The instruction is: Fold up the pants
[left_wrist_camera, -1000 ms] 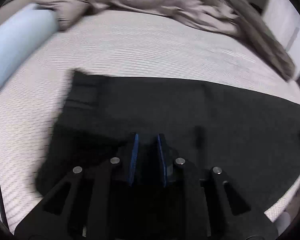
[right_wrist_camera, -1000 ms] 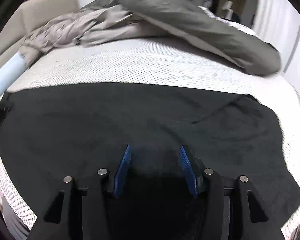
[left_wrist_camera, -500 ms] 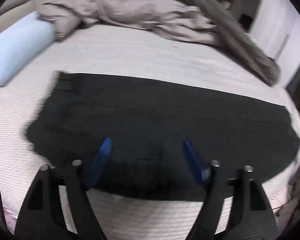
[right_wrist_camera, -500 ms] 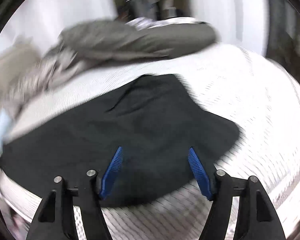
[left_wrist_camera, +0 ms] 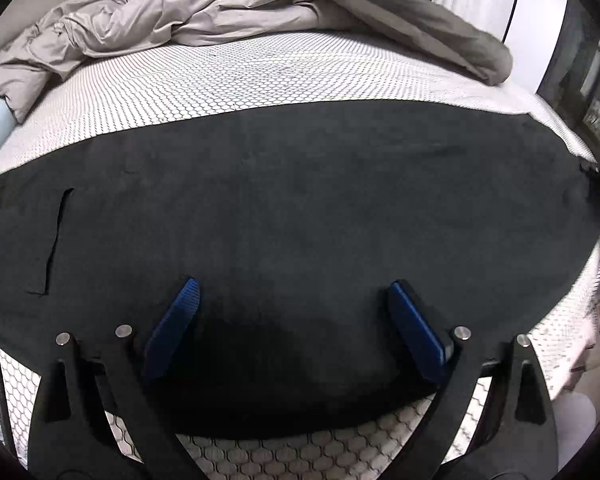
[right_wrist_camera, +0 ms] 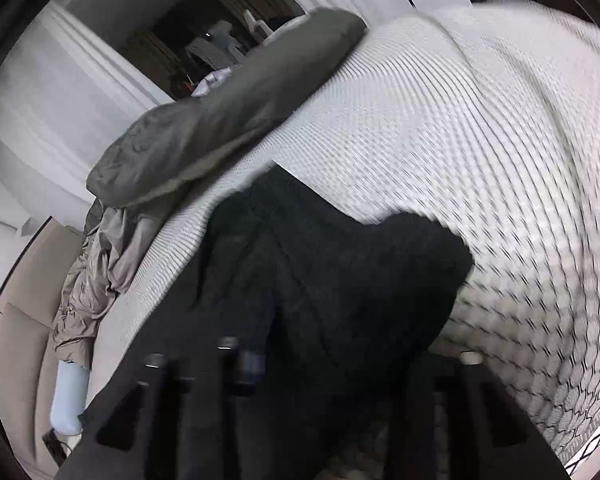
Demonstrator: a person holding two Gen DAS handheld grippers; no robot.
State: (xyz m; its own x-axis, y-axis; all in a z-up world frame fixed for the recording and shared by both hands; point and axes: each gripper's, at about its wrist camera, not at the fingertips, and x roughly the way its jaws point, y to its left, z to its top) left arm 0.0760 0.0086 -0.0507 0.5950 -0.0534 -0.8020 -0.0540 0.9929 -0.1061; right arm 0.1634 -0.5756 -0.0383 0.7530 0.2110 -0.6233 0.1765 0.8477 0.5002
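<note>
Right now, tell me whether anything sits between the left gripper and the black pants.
Nothing visible does. The left gripper hangs directly over the black pants, its jaws opening with only bare fabric below them. The crumpled duvet lies farther back on the mattress, clear of the pants.

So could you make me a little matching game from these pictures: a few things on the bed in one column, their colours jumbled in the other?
Things:
1. pants
2. duvet
3. pillow
4. pads

Colours:
A. pale blue
B. black
C. bright blue
D. grey-beige

Pairs: 1-B, 2-D, 3-A, 4-C. The pants lie spread flat on the white mattress, the duvet is crumpled at the far side, the pillow sits at the bed's edge, and the pads line the left gripper, whose jaws are opening above the pants.
</note>
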